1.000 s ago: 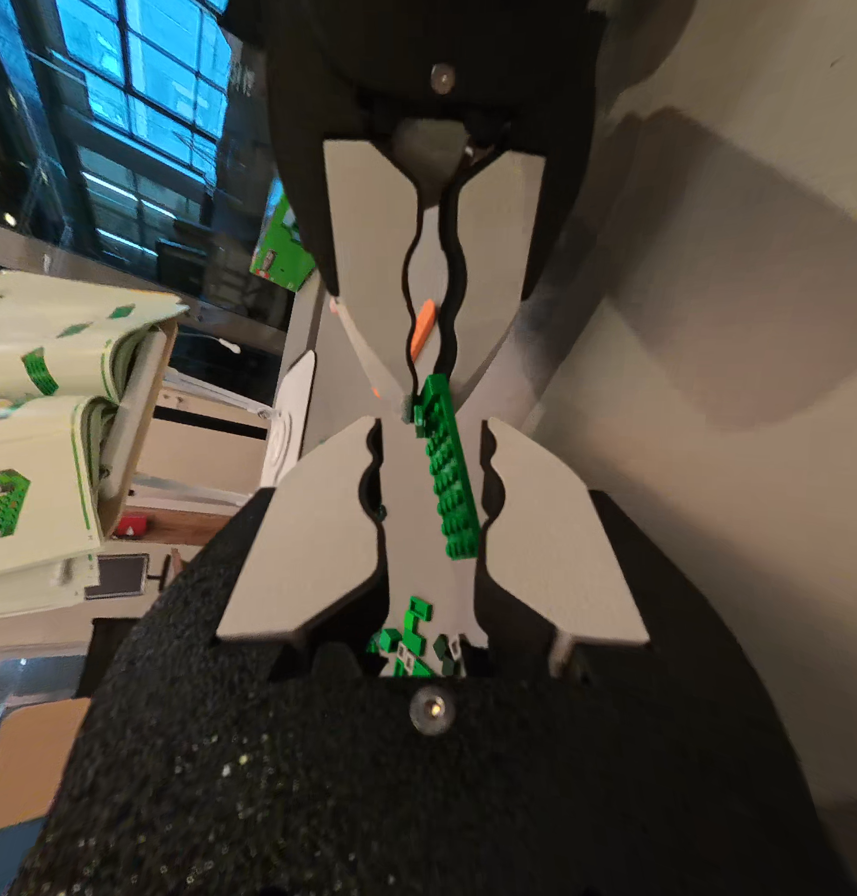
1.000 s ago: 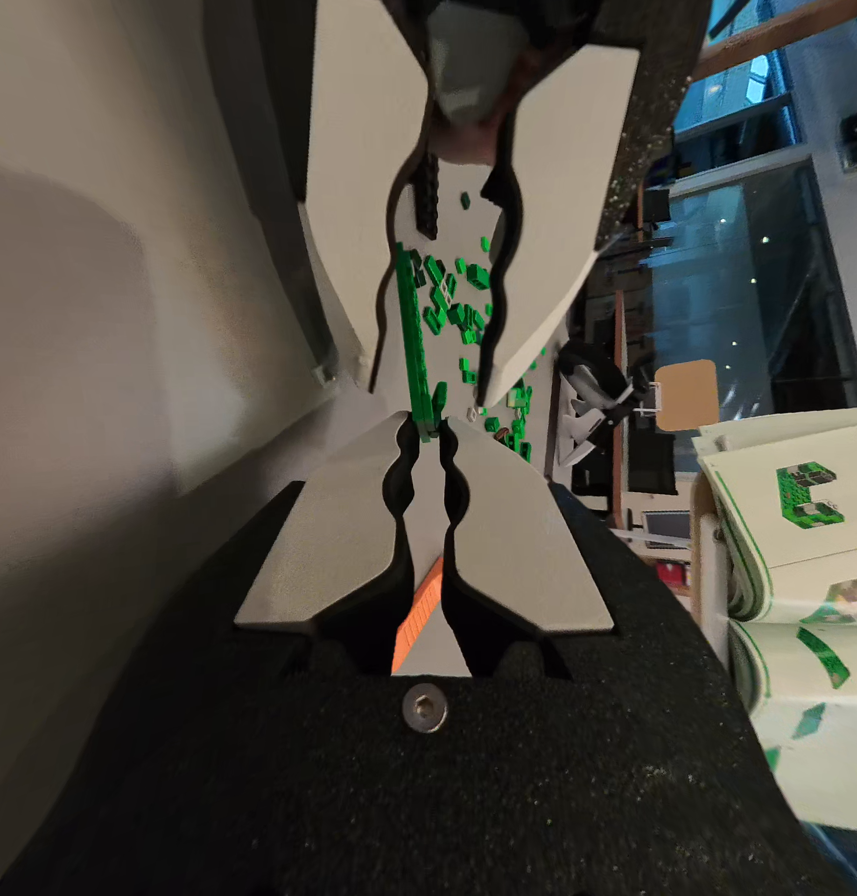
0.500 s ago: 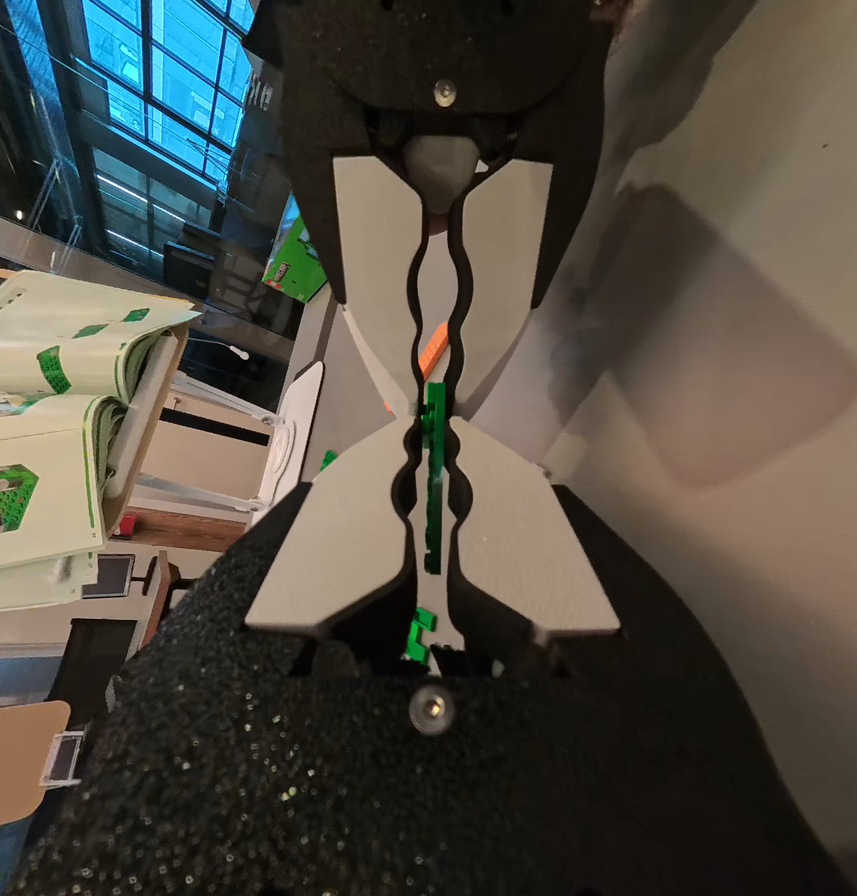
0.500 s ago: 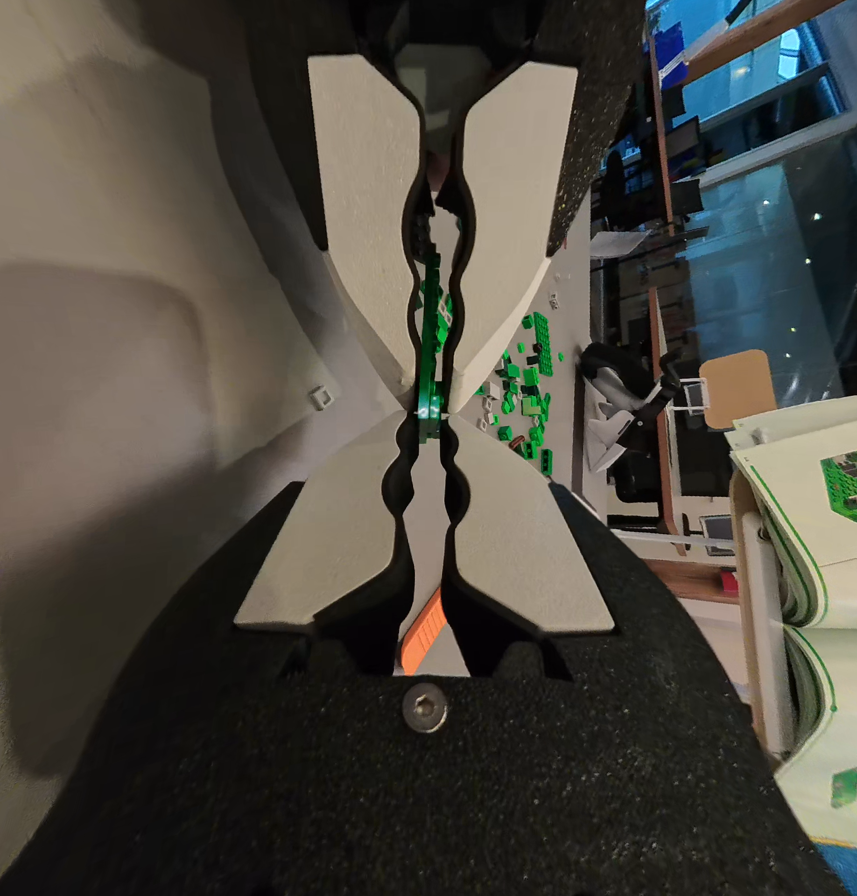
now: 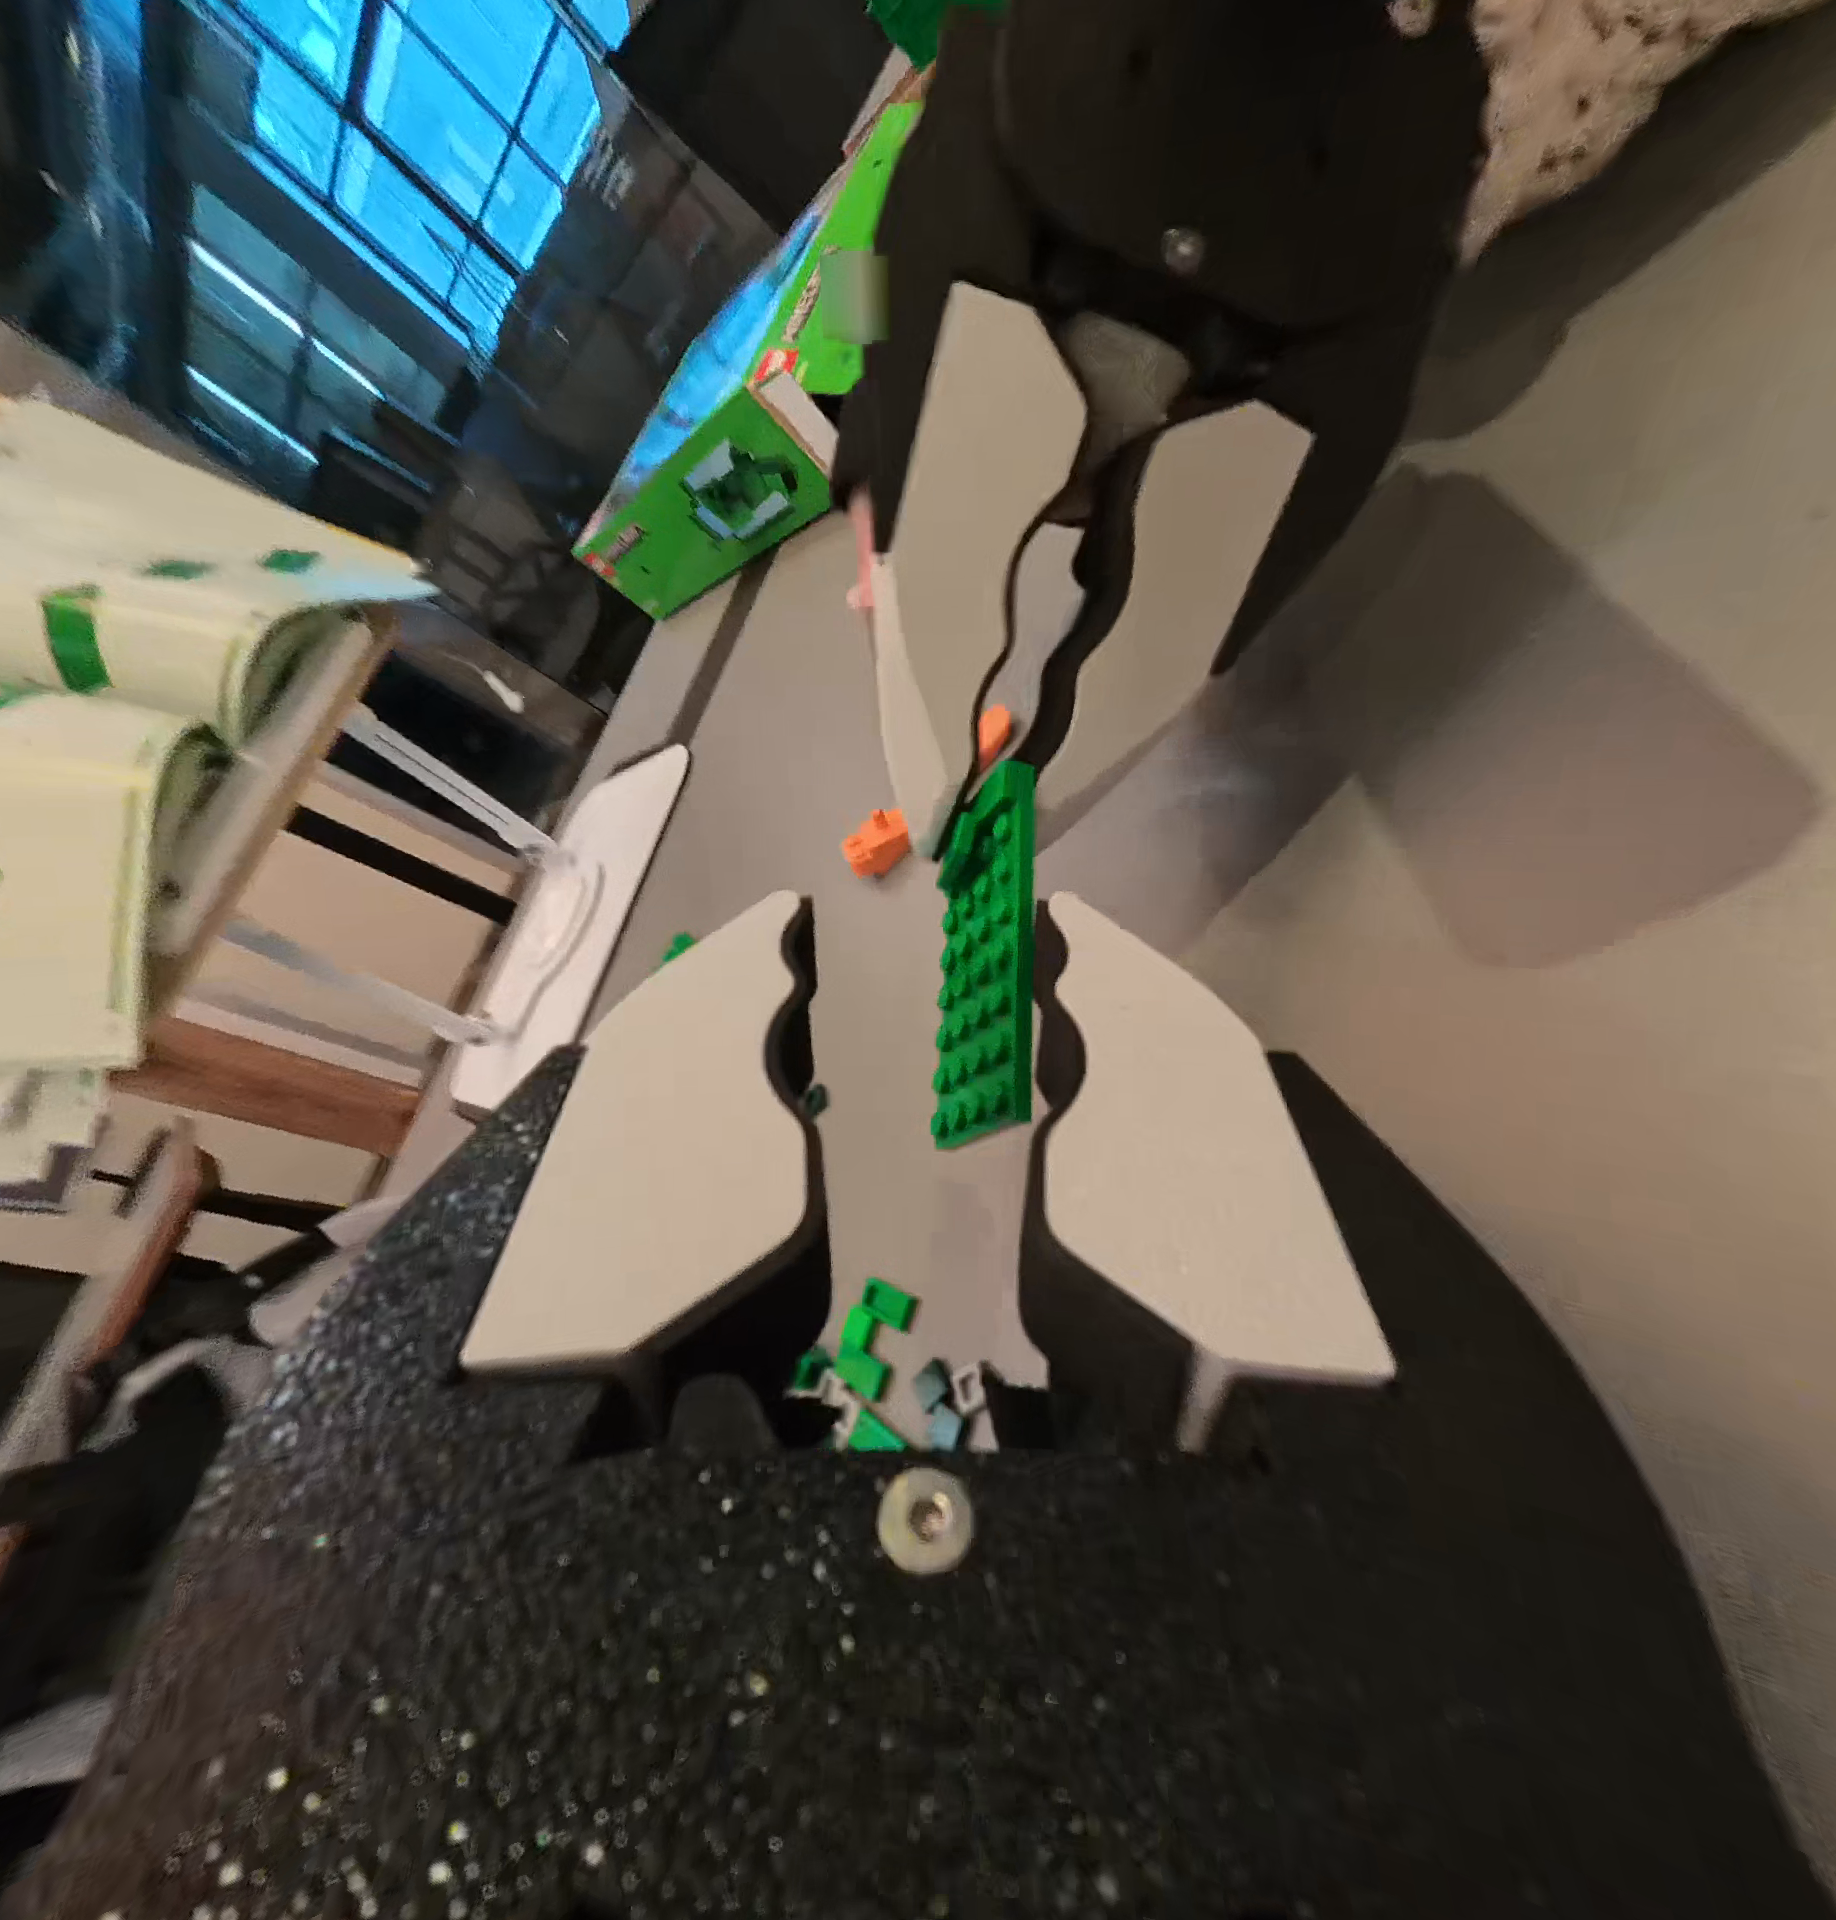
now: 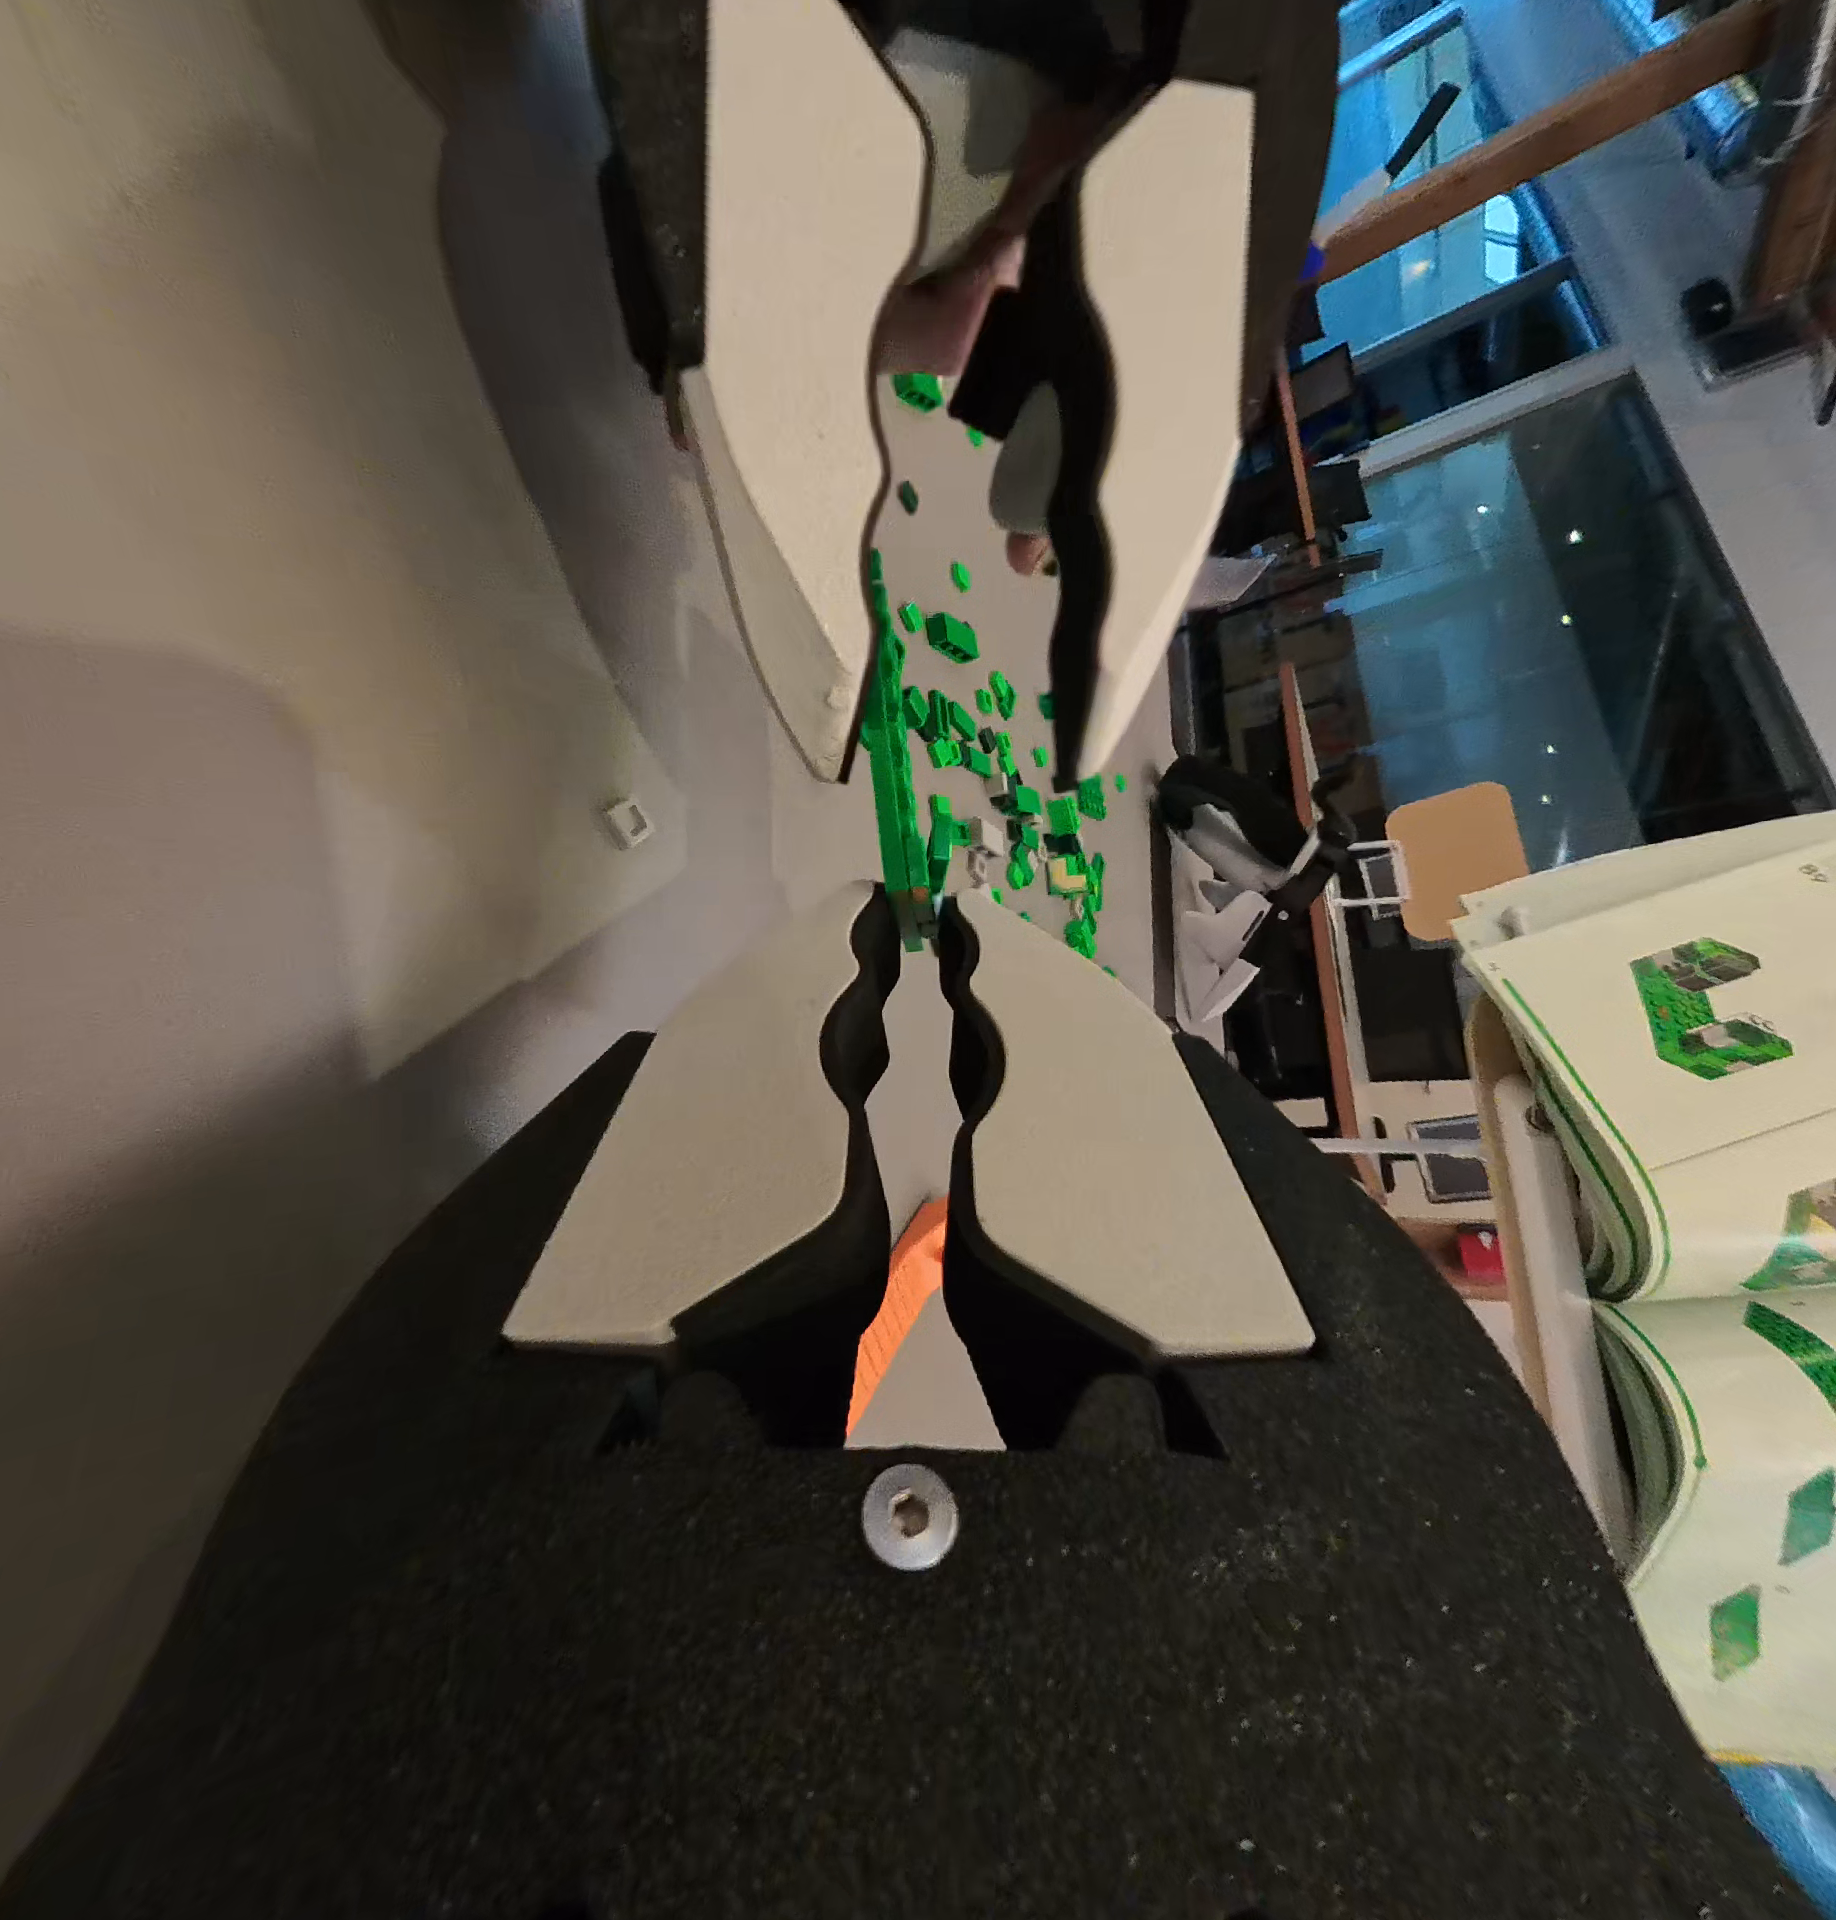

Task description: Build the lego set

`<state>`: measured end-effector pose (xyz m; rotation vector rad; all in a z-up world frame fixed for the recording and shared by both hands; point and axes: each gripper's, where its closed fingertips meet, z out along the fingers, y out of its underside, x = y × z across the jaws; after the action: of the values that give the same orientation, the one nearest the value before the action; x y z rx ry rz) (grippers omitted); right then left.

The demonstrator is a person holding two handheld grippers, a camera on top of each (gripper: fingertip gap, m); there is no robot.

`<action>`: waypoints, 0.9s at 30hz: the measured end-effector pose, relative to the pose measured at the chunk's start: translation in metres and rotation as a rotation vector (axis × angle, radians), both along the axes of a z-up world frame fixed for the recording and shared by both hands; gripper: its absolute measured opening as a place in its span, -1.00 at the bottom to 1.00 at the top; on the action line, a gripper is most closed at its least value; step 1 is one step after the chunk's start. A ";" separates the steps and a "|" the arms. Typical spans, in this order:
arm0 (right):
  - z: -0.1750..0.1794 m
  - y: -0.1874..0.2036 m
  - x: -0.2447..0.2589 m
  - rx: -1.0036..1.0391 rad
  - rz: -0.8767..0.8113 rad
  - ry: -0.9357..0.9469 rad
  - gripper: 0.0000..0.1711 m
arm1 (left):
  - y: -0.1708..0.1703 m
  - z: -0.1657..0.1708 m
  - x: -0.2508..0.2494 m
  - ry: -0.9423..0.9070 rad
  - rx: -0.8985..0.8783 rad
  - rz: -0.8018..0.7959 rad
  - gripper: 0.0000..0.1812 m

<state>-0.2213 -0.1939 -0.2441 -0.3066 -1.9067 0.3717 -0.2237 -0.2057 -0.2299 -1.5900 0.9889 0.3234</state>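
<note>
— Left gripper point(image 5: 924, 914)?
— Spread wide, gripping nothing; green plate point(image 5: 981, 966) between its fingers.
— Right gripper point(image 6: 919, 914)?
— Pinching the far end of that plate point(image 6: 898, 790), held above the table point(image 6: 270, 520). Loose green bricks point(image 6: 1028, 810) scattered farther off.

It looked like an office: tall glass windows point(image 5: 374, 156), desks with monitors point(image 6: 1454, 1169) behind, a grey table point(image 5: 1516, 1143).

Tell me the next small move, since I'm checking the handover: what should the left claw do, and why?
Probably back the left claw off toward the loose bricks: it stands open astride the green plate, whose end the right claw pinches.
</note>
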 end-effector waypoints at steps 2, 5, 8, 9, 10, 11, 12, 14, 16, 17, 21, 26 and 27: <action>0.001 -0.001 0.000 0.008 0.009 0.002 -0.91 | 0.000 -0.002 0.004 0.095 0.044 -0.012 -0.64; -0.002 -0.005 0.002 0.014 0.026 -0.020 -0.91 | 0.001 -0.010 0.008 0.223 0.092 -0.019 -0.77; -0.003 -0.010 0.003 0.023 0.043 -0.031 -0.91 | 0.000 -0.010 0.016 0.254 0.129 -0.047 -0.85; -0.003 -0.010 0.003 0.026 0.044 -0.034 -0.91 | 0.000 -0.010 0.016 0.249 0.123 -0.046 -0.86; -0.003 -0.012 0.004 0.015 0.051 -0.038 -0.92 | 0.000 -0.010 0.016 0.243 0.118 -0.047 -0.90; -0.003 -0.013 0.004 0.001 0.056 -0.042 -0.92 | -0.001 -0.009 0.016 0.234 0.110 -0.055 -0.91; -0.003 -0.014 0.004 -0.008 0.059 -0.044 -0.92 | -0.001 -0.009 0.016 0.223 0.103 -0.056 -0.92; 0.000 -0.015 0.005 -0.030 0.068 -0.043 -0.92 | -0.002 -0.006 0.017 0.208 0.097 -0.057 -0.93; 0.003 -0.016 0.008 -0.065 0.086 -0.042 -0.92 | -0.003 -0.003 0.020 0.185 0.089 -0.064 -0.93; 0.004 -0.018 0.009 -0.086 0.099 -0.041 -0.92 | -0.004 -0.002 0.021 0.178 0.091 -0.071 -0.94; 0.016 -0.022 0.013 -0.138 0.141 0.016 -0.91 | -0.008 0.009 0.026 0.142 0.123 -0.095 -0.94; 0.023 -0.027 0.015 -0.143 0.160 0.021 -0.93 | -0.013 0.018 0.028 0.114 0.139 -0.123 -0.94; 0.023 -0.027 0.016 -0.124 0.156 0.013 -0.93 | -0.014 0.018 0.029 0.120 0.144 -0.127 -0.94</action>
<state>-0.2056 -0.2210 -0.2214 -0.2373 -1.9041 0.5967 -0.1951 -0.2197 -0.2116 -1.3836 1.1281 0.3961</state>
